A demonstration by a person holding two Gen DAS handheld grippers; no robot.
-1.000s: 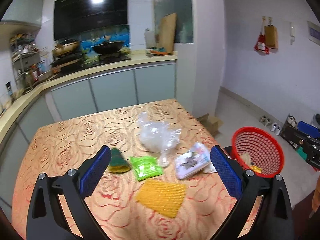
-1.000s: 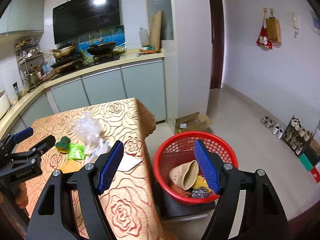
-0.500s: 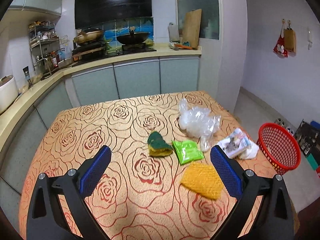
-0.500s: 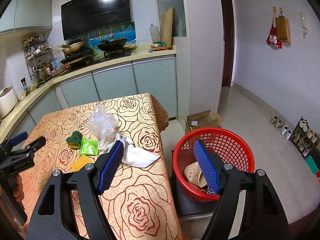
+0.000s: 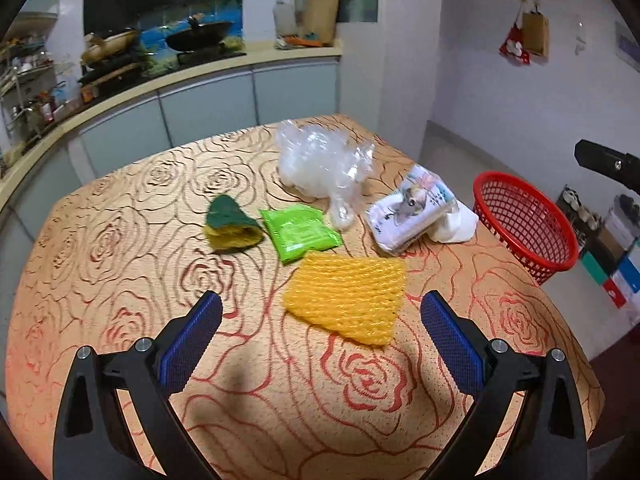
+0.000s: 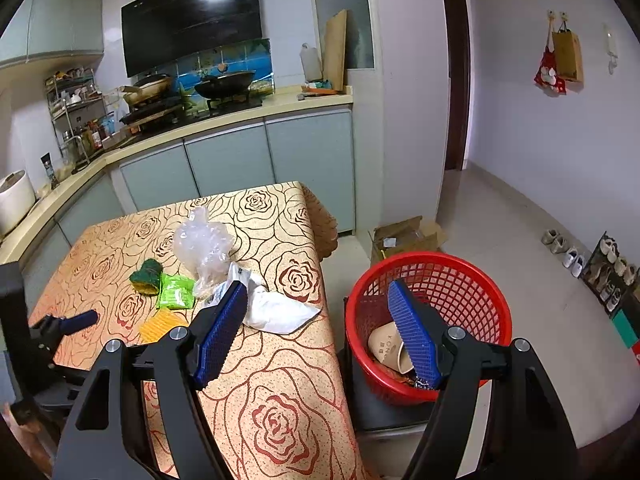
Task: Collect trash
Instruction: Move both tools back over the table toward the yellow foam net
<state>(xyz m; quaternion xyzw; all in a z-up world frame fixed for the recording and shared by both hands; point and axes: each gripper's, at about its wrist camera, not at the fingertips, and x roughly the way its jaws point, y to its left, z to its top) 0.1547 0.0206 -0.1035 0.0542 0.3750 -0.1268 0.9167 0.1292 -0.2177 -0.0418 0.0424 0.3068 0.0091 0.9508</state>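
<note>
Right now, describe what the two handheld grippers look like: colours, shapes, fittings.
The left gripper and the right gripper are built alike. Each has two black angular plastic arms with triangular cut-outs and silver round screw heads near the finger joints. The fingers carry flat, oblong blue pads with a fine grid texture. No cables or sleeves are visible, and no markings can be made out.
</note>
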